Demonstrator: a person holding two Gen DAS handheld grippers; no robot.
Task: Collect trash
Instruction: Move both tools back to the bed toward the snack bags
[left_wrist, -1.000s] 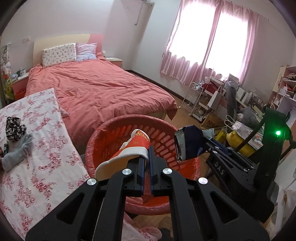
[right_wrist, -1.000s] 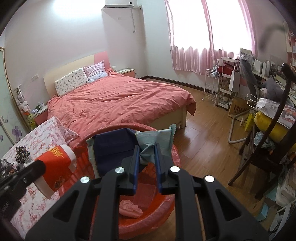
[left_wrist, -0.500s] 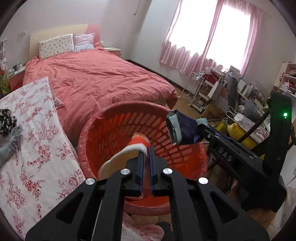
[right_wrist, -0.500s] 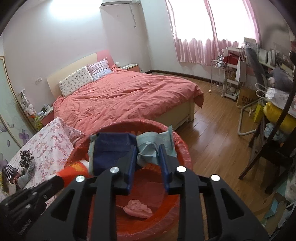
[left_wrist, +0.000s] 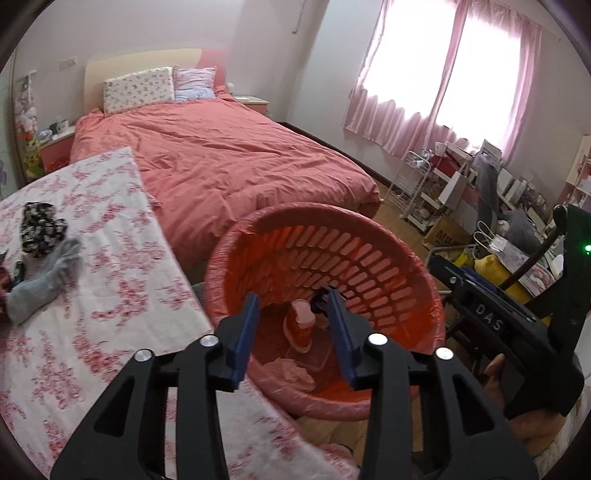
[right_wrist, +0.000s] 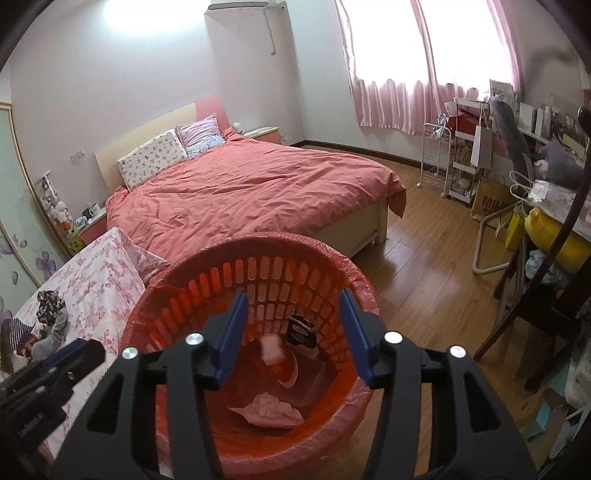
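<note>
A red slotted basket (left_wrist: 354, 258) lined with a thin red bag stands on the floor beside the bed. My left gripper (left_wrist: 295, 325) hangs over it, jaws opening, nothing between the blue pads. Below it a red paper cup (left_wrist: 301, 328) lies in the basket by a dark packet (left_wrist: 320, 295) and a crumpled pink tissue (left_wrist: 291, 371). My right gripper (right_wrist: 293, 326) is also above the basket (right_wrist: 273, 273), jaws opening and empty. In the right wrist view the dark packet (right_wrist: 303, 334) leans on the wall, the cup (right_wrist: 275, 352) is blurred, and the tissue (right_wrist: 269, 408) lies on the bottom.
A floral-covered surface (left_wrist: 110, 295) on the left carries a grey sock (left_wrist: 48, 280) and a dark patterned cloth (left_wrist: 40, 229). The pink bed (right_wrist: 251, 192) is behind the basket. A dark chair (right_wrist: 546, 306), white cart (right_wrist: 436, 155) and cluttered desk stand right, past bare wooden floor (right_wrist: 424, 280).
Both grippers have opened. The red cup left the left jaws and the dark blue packet left the right jaws; both now lie inside the basket.
</note>
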